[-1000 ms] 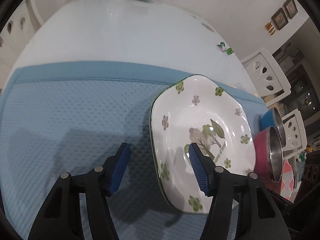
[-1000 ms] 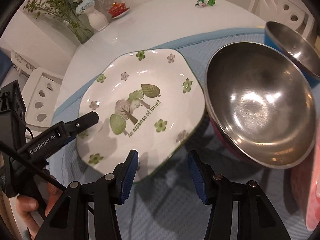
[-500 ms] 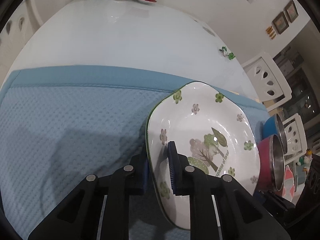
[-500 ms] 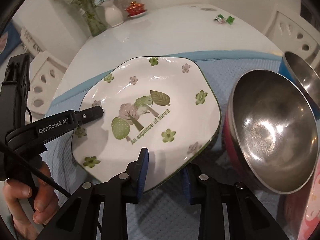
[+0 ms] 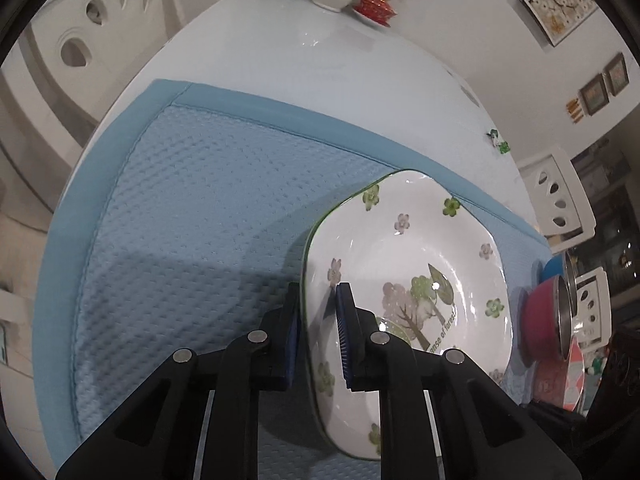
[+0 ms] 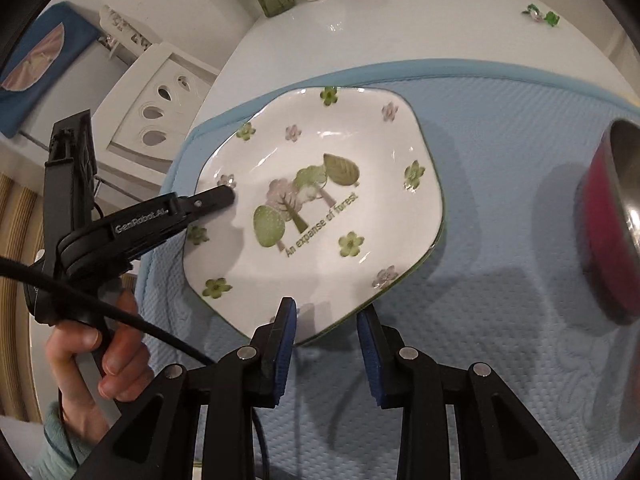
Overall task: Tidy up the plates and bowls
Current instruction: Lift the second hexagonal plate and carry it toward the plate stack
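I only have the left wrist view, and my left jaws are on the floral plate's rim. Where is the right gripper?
Observer: The right gripper is at the near rim of the floral plate. The rim passes between its jaws, which stand open, wider than the rim.
Operator: Is the plate flat on the mat?
Observer: Probably not. The right wrist view shows a shadow on the blue mat under the plate's right edge, so that side seems raised.
Operator: Anything close on that side?
Observer: The red steel-lined bowl. It is apart from the plate, with bare mat between them.
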`<control>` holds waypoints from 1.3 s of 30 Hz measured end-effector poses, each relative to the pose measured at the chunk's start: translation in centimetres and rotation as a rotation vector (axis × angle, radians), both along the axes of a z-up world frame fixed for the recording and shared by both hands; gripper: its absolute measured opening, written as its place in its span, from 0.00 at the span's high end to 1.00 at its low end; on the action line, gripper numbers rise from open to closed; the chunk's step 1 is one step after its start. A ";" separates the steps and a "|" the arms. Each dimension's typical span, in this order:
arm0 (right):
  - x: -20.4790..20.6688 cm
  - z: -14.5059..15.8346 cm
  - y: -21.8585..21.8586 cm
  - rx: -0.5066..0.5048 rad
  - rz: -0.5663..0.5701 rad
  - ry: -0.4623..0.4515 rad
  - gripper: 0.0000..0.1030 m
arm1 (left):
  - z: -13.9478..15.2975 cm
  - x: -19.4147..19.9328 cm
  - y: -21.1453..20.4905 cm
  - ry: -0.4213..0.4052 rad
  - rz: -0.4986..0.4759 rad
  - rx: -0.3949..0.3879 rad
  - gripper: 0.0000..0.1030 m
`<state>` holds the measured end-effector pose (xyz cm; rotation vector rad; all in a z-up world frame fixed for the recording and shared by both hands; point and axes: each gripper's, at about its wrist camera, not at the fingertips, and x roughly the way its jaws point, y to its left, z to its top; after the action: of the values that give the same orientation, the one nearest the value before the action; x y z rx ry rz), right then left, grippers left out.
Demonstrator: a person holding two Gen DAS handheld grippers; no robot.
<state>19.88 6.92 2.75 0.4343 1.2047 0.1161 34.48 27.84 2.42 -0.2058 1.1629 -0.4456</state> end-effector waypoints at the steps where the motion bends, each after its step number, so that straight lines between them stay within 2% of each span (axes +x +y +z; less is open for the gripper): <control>1: 0.0 0.2 -0.6 -0.036 -0.005 -0.004 0.71 | 0.1 -0.1 -0.4 -0.016 -0.012 0.024 0.87; 4: 0.9 0.3 -2.9 -0.079 -0.051 -0.021 0.70 | 0.3 -0.3 -1.7 -0.056 -0.033 0.082 0.84; 7: 2.8 -0.4 -4.5 -0.078 -0.074 -0.014 0.70 | -0.1 0.0 -1.6 -0.035 -0.024 0.055 0.81; 9: 4.5 -1.0 -4.7 -0.054 -0.057 -0.009 0.71 | -0.4 0.3 -1.6 -0.024 -0.018 0.034 0.80; 12: 6.2 -1.8 -4.2 -0.009 -0.017 -0.032 0.71 | -0.4 0.3 -2.1 -0.036 -0.023 0.050 0.77; 18: 6.2 -1.4 -2.1 -0.115 0.081 -0.057 0.71 | 0.0 0.0 -2.3 -0.050 -0.015 0.059 0.77; 23: 4.1 -0.3 -1.1 -0.125 0.102 -0.073 0.71 | 1.0 -1.9 -2.0 -0.093 -0.019 0.087 0.77; 29: 0.9 2.2 -0.2 -0.118 0.129 -0.098 0.71 | 3.9 -5.5 -0.9 -0.146 -0.022 0.089 0.77; 36: -5.5 6.2 1.2 -0.078 0.138 -0.122 0.71 | 7.7 -12.0 0.7 -0.190 -0.005 0.076 0.77; 39: -8.3 7.1 2.1 -0.079 0.134 -0.109 0.71 | 8.9 -14.9 1.2 -0.200 -0.001 0.077 0.77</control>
<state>11.62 9.03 9.82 0.2740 1.1262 0.2044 19.60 29.08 11.35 -0.0910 0.9817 -0.4116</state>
